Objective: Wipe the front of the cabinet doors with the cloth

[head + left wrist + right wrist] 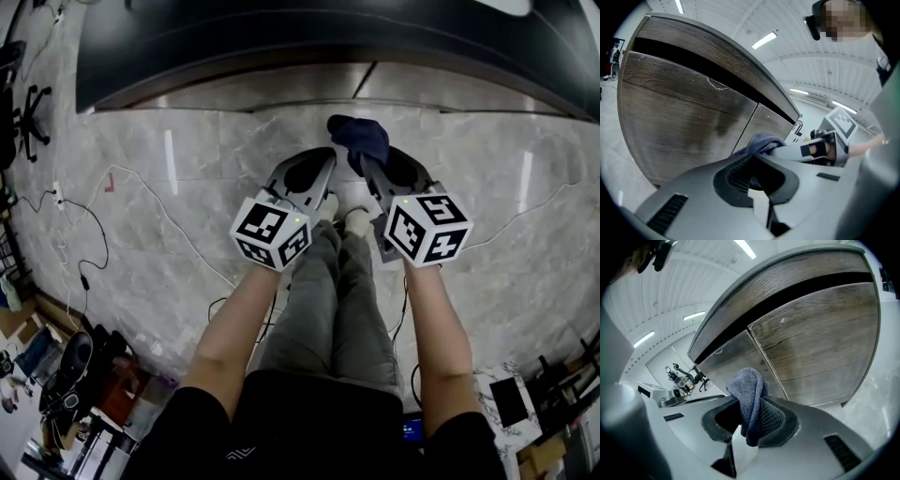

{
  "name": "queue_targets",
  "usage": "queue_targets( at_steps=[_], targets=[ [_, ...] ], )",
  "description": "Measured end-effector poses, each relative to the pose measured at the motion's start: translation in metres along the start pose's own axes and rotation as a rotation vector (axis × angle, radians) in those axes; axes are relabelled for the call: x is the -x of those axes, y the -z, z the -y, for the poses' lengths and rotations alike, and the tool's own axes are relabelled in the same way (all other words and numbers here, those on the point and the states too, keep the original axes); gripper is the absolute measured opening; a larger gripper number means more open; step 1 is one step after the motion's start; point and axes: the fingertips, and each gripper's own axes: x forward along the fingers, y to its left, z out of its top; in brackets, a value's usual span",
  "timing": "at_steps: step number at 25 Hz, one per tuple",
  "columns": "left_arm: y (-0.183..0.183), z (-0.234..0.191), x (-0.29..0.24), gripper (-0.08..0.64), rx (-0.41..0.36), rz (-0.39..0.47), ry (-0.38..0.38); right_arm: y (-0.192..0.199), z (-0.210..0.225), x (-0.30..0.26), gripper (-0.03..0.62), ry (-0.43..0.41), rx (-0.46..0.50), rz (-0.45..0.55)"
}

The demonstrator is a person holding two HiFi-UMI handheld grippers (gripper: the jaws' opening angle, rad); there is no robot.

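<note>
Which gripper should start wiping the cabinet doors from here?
Right. The right gripper is shut on the blue cloth and points at the cabinet doors. The left gripper is shut with nothing between its jaws, so it would probably need the cloth first.

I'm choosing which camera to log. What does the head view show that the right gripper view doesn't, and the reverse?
Head view only: the person's legs, the marker cubes and floor cables. Right gripper view only: the doors' wood grain and the ceiling lights. Both: the cabinet, and the blue cloth pinched in the right gripper.
</note>
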Motion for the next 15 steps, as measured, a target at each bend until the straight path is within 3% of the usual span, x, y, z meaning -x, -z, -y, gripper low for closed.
queue_targets(
  at_steps=[9,15],
  targets=[
    [-0.026,0.010,0.009,-0.002,-0.045,0.004,0.064,-0.023,-0.007,0.007,0.086,0.068,0.002,0.033],
    [-0.045,0.030,-0.002,-0.002,-0.079,0.025,0.076,-0.049,0.006,0.019,0.086,0.056,-0.024,0.058]
  ],
)
